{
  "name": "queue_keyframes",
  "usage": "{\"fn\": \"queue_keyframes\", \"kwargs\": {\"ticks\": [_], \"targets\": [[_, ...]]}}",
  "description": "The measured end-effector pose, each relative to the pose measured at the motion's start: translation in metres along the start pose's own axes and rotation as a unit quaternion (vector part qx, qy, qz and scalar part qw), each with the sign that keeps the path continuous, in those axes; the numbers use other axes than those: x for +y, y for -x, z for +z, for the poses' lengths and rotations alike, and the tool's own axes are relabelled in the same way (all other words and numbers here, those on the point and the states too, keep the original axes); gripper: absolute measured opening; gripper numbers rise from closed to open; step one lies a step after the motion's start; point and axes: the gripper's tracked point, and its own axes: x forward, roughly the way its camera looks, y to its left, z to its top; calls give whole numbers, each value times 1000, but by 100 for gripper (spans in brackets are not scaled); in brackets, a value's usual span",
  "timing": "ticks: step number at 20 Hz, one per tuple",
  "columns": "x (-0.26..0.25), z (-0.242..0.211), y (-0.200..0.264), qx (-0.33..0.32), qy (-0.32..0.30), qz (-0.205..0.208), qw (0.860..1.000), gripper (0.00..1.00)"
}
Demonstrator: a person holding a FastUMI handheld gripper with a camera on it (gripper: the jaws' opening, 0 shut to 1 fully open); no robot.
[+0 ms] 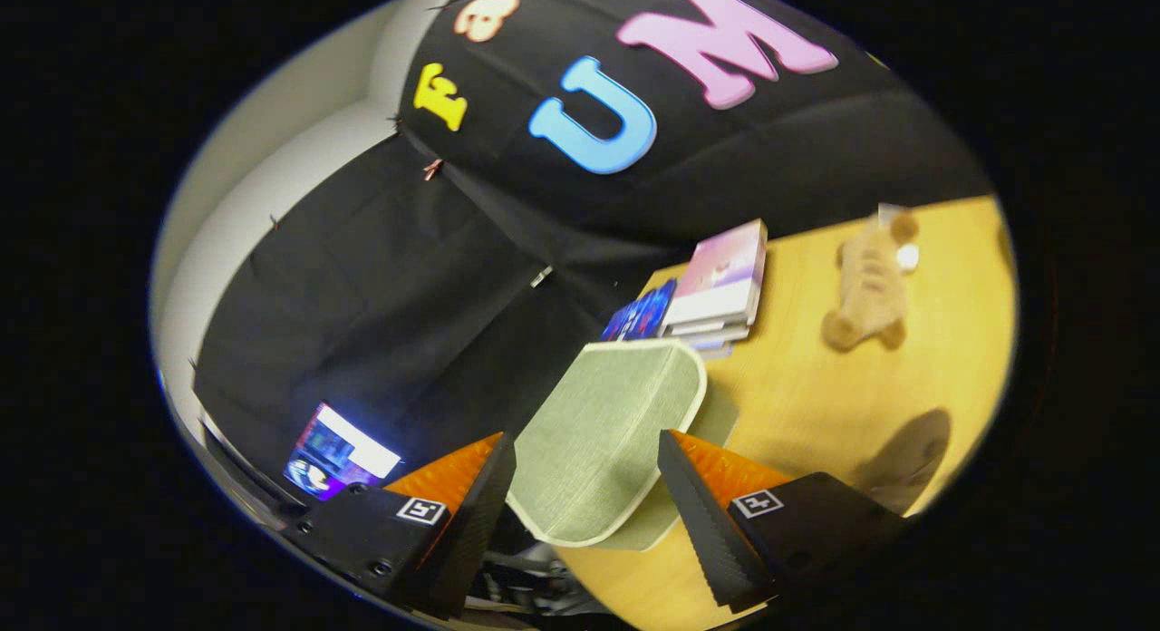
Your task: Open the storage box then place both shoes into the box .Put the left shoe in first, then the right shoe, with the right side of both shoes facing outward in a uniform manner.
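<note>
Claw (587, 486) spread wide around the raised box lid (605, 441) — fingers not pressing it.

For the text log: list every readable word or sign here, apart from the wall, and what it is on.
Stacked books: covers too blurred to read.
Screen: blurred.
Tags on the gripper: coded squares, no words.
Its fingers stand apart, green fabric lid between them.

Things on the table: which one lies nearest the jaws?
The green lid, lying between the open jaws of the gripper; the books and plush toy lie far beyond.
</note>
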Motion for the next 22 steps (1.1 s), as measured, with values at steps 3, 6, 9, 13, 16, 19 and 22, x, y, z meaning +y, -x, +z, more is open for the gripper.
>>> {"fn": "queue_keyframes", "kwargs": {"ticks": [3,6,9,13,16,19,22], "targets": [[-11,-17,-20,45,-122,47,990,98],[-28,-29,-32,73,-198,86,974,97],[-43,-43,-46,96,-249,106,958,96],[-55,-37,-54,91,-289,132,944,96],[-58,-26,-58,71,-312,149,936,94],[-58,-20,-58,60,-324,158,931,93],[-57,-18,-60,58,-323,163,930,84]]}}
